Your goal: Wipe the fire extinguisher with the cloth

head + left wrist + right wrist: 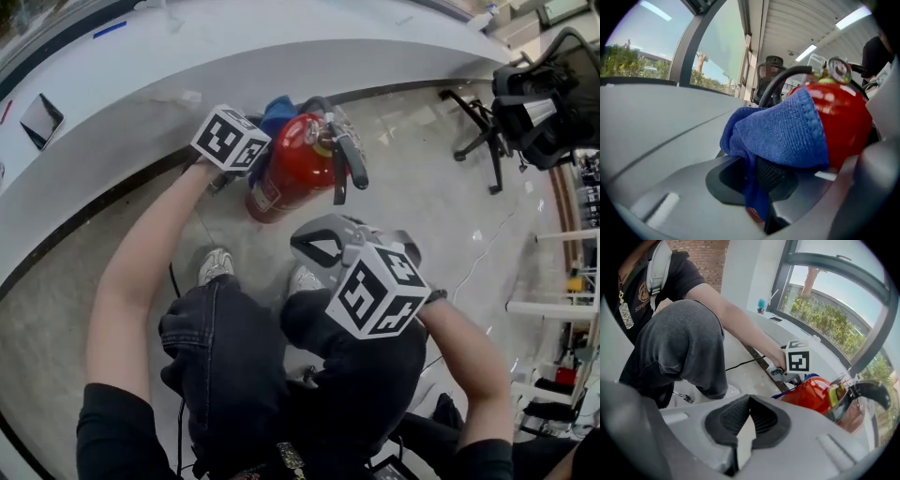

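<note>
The fire extinguisher sits on the pale floor, close against the foot of a curved white ledge. It looks heavy and rigid, and its glossy red shell is probably slippery, so a hard push could tip or roll it. The black handle at its top seems the safest place to steady it.

The cloth is soft, light and limp, and it lies draped over the extinguisher's upper side. The left gripper pinches a bunched fold of the cloth between its jaws, which suits something so floppy. The right gripper has its jaws pressed together on nothing and hovers on the person's side of the extinguisher.

The ledge behind the extinguisher likely blocks its far side. The gauge and handle would snag the cloth. The person's shoes crowd the extinguisher's base, and an office chair stands well apart from it.
</note>
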`<state>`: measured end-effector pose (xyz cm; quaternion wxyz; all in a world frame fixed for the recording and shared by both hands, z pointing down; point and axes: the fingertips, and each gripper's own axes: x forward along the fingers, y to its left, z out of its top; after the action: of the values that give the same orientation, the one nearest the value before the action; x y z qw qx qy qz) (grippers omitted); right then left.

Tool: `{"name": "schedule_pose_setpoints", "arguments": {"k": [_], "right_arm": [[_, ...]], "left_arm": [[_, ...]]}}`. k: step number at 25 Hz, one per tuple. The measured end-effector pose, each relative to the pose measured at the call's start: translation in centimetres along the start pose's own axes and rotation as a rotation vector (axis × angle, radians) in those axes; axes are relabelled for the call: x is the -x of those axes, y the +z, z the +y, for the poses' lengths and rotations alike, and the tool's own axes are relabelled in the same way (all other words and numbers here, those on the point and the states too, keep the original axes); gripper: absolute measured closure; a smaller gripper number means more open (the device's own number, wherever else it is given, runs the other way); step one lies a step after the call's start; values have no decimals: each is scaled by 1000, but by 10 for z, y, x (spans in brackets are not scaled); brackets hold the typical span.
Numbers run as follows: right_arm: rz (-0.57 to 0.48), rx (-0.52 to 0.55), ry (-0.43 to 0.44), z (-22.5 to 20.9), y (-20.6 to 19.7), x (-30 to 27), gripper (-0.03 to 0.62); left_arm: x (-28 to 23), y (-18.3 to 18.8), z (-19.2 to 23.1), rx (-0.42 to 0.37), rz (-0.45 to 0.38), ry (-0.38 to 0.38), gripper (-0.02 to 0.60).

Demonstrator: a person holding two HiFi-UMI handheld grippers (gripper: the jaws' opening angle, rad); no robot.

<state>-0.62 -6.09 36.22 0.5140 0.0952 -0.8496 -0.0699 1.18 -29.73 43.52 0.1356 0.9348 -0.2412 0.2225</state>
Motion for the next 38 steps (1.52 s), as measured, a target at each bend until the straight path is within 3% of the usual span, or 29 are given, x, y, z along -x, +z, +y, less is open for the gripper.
{"name": "schedule_pose_setpoints", "arguments": {"k": [7, 19, 25, 30, 38], "right_arm": [[38, 6, 71, 8, -13, -24, 591], [61, -28, 106, 4, -31, -40, 591], [60, -35, 120, 9, -36, -47, 591], [50, -38, 141, 15, -37, -51, 591], [46, -40, 186, 21, -48, -62, 591]], "left_arm": [[-25, -56, 9, 76, 23, 7, 534], [-20, -67, 9, 175, -134, -8, 534], [-7, -83, 3, 229, -152, -24, 534], [-11, -137, -1, 270, -19, -16, 534], [-58, -209, 10, 295, 188, 30, 534]]}}
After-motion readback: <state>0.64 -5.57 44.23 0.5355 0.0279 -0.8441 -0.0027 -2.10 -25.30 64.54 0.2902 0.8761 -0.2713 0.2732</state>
